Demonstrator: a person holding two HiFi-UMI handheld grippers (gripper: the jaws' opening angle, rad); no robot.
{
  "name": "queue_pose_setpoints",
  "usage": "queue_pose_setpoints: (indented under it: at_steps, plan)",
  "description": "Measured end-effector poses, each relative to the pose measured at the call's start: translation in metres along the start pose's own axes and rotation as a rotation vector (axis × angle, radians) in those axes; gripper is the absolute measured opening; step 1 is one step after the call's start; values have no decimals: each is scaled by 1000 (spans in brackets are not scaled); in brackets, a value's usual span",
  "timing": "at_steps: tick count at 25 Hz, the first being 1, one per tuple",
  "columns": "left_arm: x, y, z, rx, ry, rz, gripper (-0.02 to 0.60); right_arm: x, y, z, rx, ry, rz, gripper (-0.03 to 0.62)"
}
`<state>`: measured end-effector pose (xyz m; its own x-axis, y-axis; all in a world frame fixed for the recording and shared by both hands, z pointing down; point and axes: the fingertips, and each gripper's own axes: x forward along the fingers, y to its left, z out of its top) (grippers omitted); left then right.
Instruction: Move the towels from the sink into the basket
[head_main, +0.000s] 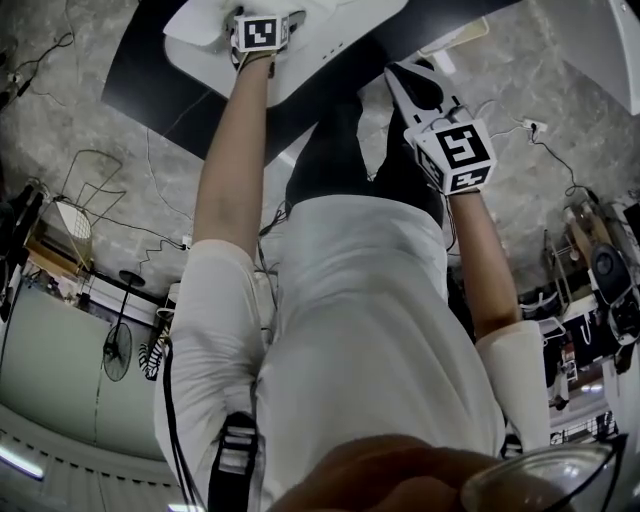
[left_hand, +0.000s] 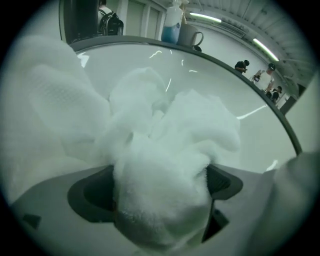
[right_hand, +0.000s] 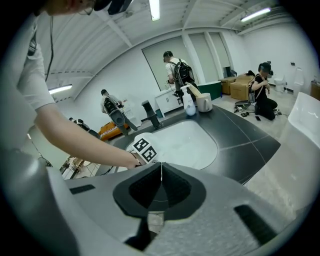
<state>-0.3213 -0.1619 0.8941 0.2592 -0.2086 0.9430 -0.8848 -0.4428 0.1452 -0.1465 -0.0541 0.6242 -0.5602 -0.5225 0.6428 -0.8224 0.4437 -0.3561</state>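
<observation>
Left gripper view: towel (left_hand: 170, 150) between parted claw (left_hand: 160, 197) | head view: sink (head_main: 345, 30) rim

Sink (right_hand: 190, 145): set into the counter (right_hand: 245, 145).
Towels (left_hand: 170, 130): heaped in the sink, one between the left gripper's (head_main: 258, 30) jaws.
Bottle (right_hand: 188, 104), mug (right_hand: 204, 102): side by side on the counter behind the sink.
Right gripper (head_main: 418, 82): over the counter, right of the sink.
</observation>
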Motion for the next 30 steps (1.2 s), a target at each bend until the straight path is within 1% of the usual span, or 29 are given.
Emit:
queue_pose_setpoints:
  at_steps: [2, 3, 4, 5, 6, 8, 11, 12, 14, 20, 23, 25, 30]
  plan:
    - [0, 3, 3, -7, -28, 16, 551, 2, 0, -2, 1, -1, 2, 3]
    - [0, 5, 3, -3, -35, 20, 536, 2, 0, -4, 2, 0, 3, 3]
    - [-1, 7, 3, 4, -36, 27, 463, 2, 0, -5, 3, 0, 5, 3]
    - [-3, 9, 2, 11, -31, 35, 370, 0, 0, -5, 3, 0, 6, 3]
    - [-5, 10, 1, 18, -21, 43, 322, -2, 0, -5, 2, 0, 6, 3]
    - [-11, 11, 1, 19, 0, 47, 255, -8, -1, -2, -1, -3, 3, 2]
    - [-20, 6, 0, -37, 19, 11, 203, -18, -4, 2, -20, -5, -5, 2]
    - [-26, 2, 0, -57, 18, -1, 195, -23, -5, 5, -29, -7, -8, 3]
    - [-43, -6, -1, -71, 6, -7, 183, -35, -6, 13, -47, -17, -9, 2]
    - [-117, -43, -5, -56, -79, -15, 178, -72, -2, 45, -113, -56, 8, 2]
    - [-162, -56, 1, -69, -159, -5, 178, -86, 4, 66, -178, -81, 31, 3]
    - [-203, -67, 7, -76, -215, 14, 176, -101, 9, 79, -211, -95, 41, 2]
    - [-284, -98, 18, -76, -345, 26, 172, -136, 23, 103, -254, -133, 69, 2]
